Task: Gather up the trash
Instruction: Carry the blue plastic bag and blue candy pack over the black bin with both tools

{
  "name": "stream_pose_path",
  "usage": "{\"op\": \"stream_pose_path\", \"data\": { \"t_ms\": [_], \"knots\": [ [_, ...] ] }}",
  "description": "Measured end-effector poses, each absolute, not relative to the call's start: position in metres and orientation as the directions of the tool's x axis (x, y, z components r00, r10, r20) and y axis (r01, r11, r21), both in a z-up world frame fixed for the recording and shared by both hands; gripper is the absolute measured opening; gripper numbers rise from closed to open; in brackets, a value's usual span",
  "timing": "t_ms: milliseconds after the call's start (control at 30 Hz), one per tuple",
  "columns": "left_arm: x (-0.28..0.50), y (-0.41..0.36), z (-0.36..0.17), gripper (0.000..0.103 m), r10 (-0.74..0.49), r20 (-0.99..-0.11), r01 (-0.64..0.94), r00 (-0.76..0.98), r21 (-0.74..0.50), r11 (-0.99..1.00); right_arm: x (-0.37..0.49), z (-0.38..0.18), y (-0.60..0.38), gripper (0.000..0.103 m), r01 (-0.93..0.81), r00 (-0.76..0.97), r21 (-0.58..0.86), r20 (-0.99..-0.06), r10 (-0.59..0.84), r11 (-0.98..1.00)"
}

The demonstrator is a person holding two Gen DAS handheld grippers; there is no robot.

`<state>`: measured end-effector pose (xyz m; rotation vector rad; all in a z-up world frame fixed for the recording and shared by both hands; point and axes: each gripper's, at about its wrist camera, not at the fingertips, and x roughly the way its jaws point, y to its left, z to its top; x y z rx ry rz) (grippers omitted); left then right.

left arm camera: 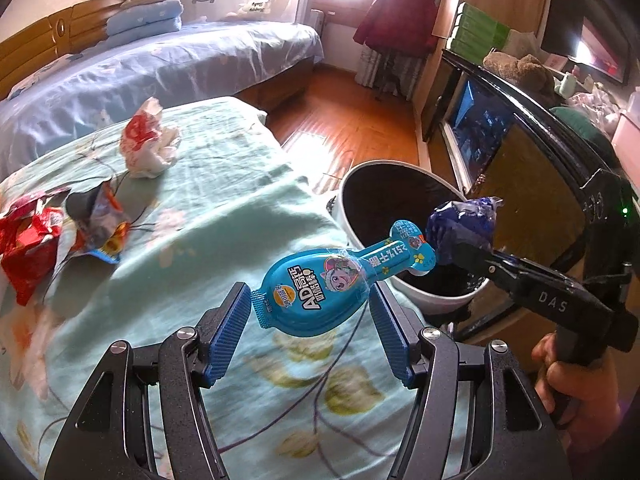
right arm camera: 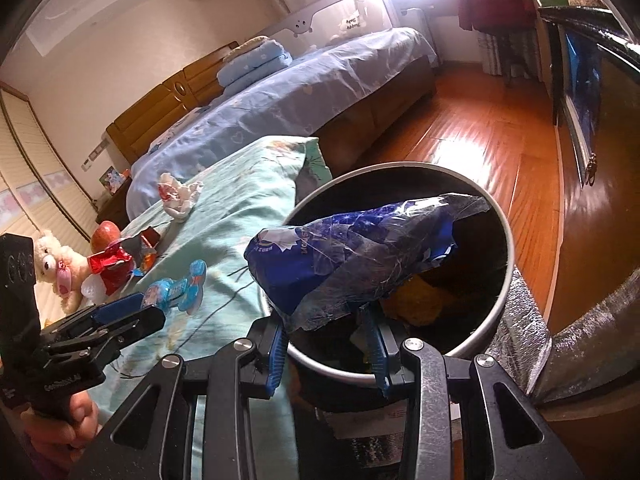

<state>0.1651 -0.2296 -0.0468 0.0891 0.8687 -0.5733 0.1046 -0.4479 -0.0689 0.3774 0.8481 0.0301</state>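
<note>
My left gripper (left arm camera: 308, 294) is shut on a teal lollipop-shaped snack packet (left arm camera: 320, 288), held above the teal bedsheet near the bin. In the right wrist view the same packet (right arm camera: 178, 286) sticks out of the left gripper (right arm camera: 150, 310) at the left. My right gripper (right arm camera: 324, 326) is shut on a crumpled dark blue wrapper (right arm camera: 352, 256), which hangs over the opening of a white bin with a black liner (right arm camera: 506, 240). The left wrist view shows that wrapper (left arm camera: 460, 224) in the right gripper (left arm camera: 454, 250) above the bin (left arm camera: 436, 304).
On the teal bed (left arm camera: 224, 216) lie red wrappers (left arm camera: 28, 248), an orange-grey wrapper (left arm camera: 100, 220) and a crumpled white-red bag (left arm camera: 148, 140). A teddy bear (right arm camera: 52, 264) sits at the left. A black cabinet (left arm camera: 532, 128) stands right of the bin, wooden floor (right arm camera: 480, 140) beyond.
</note>
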Motion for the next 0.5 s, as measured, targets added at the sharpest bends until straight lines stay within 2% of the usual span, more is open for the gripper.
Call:
{"op": "stream_pose_path", "data": {
  "t_ms": [500],
  "knots": [
    [0.179,-0.264,-0.046,0.062,-0.438,-0.749,0.531,0.497,-0.137,0.837,0.116,-0.076,-0.469,0.036,0.140,0.644,0.321,-0.748,0.160,0.937]
  ]
}}
